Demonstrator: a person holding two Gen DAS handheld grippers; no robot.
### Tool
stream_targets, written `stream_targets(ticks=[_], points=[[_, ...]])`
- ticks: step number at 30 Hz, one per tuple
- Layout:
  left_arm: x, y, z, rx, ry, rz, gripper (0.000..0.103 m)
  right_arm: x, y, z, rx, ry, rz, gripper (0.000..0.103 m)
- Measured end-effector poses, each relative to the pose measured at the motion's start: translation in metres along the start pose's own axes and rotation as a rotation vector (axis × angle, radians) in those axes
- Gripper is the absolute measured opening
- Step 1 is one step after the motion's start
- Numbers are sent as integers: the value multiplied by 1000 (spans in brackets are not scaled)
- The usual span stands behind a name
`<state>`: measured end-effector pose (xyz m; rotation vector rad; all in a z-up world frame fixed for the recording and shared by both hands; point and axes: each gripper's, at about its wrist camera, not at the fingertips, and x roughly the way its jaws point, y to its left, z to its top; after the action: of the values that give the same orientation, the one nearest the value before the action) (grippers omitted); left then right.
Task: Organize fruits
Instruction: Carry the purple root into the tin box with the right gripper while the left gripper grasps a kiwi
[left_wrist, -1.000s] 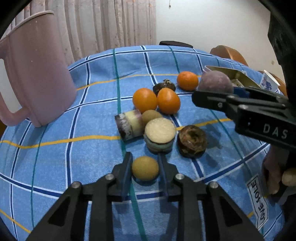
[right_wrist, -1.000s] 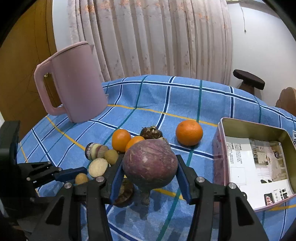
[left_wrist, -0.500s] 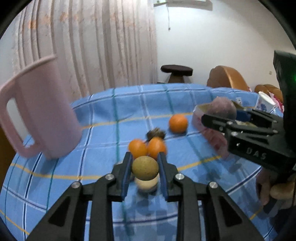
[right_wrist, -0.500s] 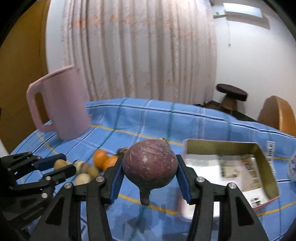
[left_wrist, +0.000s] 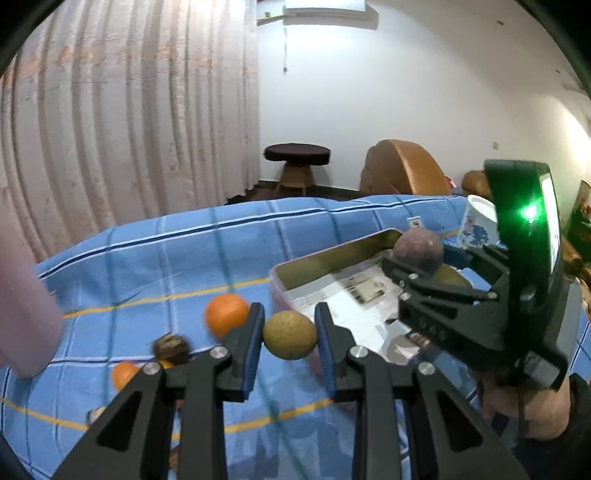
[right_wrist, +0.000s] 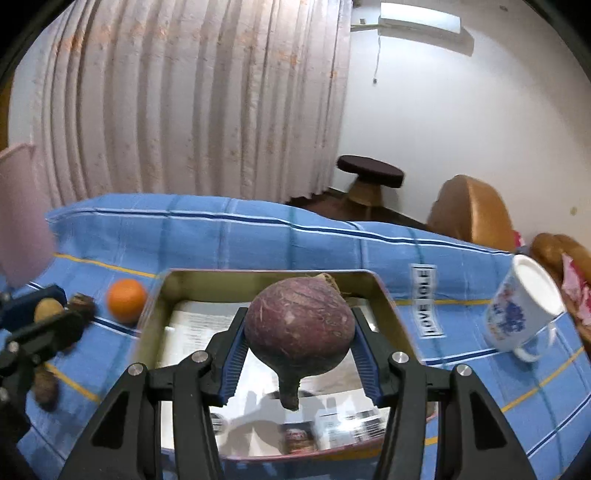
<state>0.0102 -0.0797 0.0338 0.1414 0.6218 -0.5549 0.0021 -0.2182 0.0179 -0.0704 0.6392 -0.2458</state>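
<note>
Blue checked tablecloth (right_wrist: 258, 240); right gripper (right_wrist: 299, 354) clamps purple fruit (right_wrist: 299, 328) above tin tray (right_wrist: 155, 295), left gripper (left_wrist: 290, 339) clamps small tan fruit (left_wrist: 290, 334)

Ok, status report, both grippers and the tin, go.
Left gripper shut on small tan fruit, short of the tin. Right gripper shut on purple root, above the tin's paper lining. Nothing blocking the drop.

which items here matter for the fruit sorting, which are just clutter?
Job: purple fruit in right claw; small brown fruit in left claw; orange; tin tray.

Clutter: mug, pink pitcher, stool.
</note>
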Motion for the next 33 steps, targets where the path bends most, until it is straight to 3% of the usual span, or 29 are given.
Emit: stream_targets(ticks=[12, 24, 29, 33], points=[[47, -38, 1, 44, 65, -49, 29, 27, -15, -9, -32, 96, -1, 54], [58, -36, -6, 23, 88, -29, 30, 43, -12, -19, -45, 157, 33, 55], [50, -35, -2, 22, 57, 4, 46, 39, -15, -17, -32, 130, 30, 61], [43, -25, -1, -6, 35, 78, 84, 37, -21, -15, -1, 127, 39, 65]])
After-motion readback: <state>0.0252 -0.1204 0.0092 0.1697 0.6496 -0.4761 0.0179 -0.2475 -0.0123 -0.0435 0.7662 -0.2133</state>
